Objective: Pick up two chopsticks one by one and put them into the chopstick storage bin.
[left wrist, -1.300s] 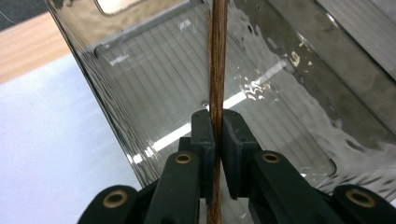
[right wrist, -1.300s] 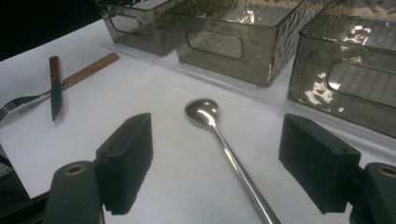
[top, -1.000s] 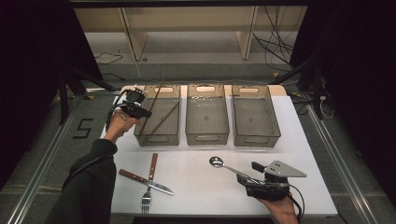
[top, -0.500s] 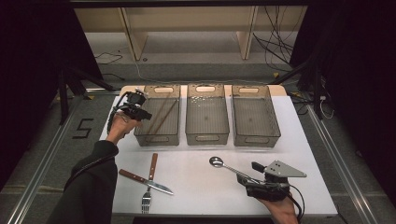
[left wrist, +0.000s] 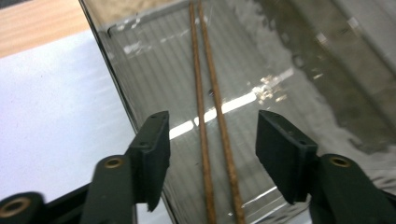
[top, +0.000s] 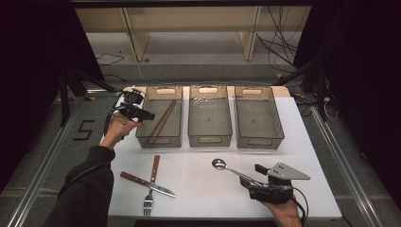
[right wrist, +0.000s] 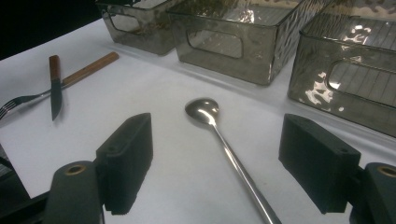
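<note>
The left gripper point(top: 147, 115) hangs over the left bin point(top: 173, 141), its jaws just opened wide with nothing pressed between them; the chopsticks point(top: 163, 118) now lie loose on that bin's floor. The right gripper point(top: 257, 183) stands wide around the long spoon point(top: 234, 171) on the white table point(top: 198, 189), not pinching it; the spoon's bowl points toward ten o'clock from these tongs, the handle running back between the jaws. The right hand is the nearer one; I judge it should close next.
</note>
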`<state>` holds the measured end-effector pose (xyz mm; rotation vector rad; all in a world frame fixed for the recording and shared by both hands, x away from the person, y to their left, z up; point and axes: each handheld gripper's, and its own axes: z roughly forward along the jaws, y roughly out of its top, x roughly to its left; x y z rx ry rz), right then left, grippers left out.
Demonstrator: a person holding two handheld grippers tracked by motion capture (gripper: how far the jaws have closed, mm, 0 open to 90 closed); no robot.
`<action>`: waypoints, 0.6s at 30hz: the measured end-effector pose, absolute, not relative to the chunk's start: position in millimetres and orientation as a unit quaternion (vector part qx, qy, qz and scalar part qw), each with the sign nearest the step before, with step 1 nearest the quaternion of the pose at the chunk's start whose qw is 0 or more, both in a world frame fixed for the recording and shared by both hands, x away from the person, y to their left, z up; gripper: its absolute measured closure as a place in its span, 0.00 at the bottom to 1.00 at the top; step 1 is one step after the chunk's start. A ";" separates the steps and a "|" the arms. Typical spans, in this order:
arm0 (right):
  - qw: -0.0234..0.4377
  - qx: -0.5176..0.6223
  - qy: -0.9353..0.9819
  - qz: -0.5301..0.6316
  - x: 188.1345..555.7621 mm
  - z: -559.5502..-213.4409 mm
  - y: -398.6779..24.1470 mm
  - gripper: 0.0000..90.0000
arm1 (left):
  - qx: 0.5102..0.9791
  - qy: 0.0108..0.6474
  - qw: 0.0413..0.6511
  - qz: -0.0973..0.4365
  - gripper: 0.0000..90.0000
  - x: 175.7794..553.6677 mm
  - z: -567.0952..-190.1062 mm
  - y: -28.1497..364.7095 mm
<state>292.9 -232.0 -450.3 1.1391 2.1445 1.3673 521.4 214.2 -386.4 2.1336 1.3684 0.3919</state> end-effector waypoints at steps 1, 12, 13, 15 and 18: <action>0.176 0.403 0.757 0.483 292.9 -450.4 -232.0 0.30 | 0.798 0.510 0.288 0.145 0.46 519.1 -384.9 214.3; 0.172 0.403 0.759 0.482 293.4 -450.0 -232.0 0.30 | 0.786 0.481 0.360 0.145 0.29 467.4 -371.9 210.4; 0.171 0.404 0.759 0.481 293.3 -449.5 -232.2 0.30 | 0.787 0.478 0.363 0.145 0.29 462.2 -372.1 210.1; 0.171 0.406 0.758 0.481 294.3 -448.3 -232.3 0.30 | 0.784 0.474 0.374 0.142 0.28 452.7 -374.2 209.3; 0.169 0.405 0.757 0.484 295.2 -443.5 -231.0 0.30 | 0.787 0.462 0.385 0.137 0.26 438.3 -380.4 206.8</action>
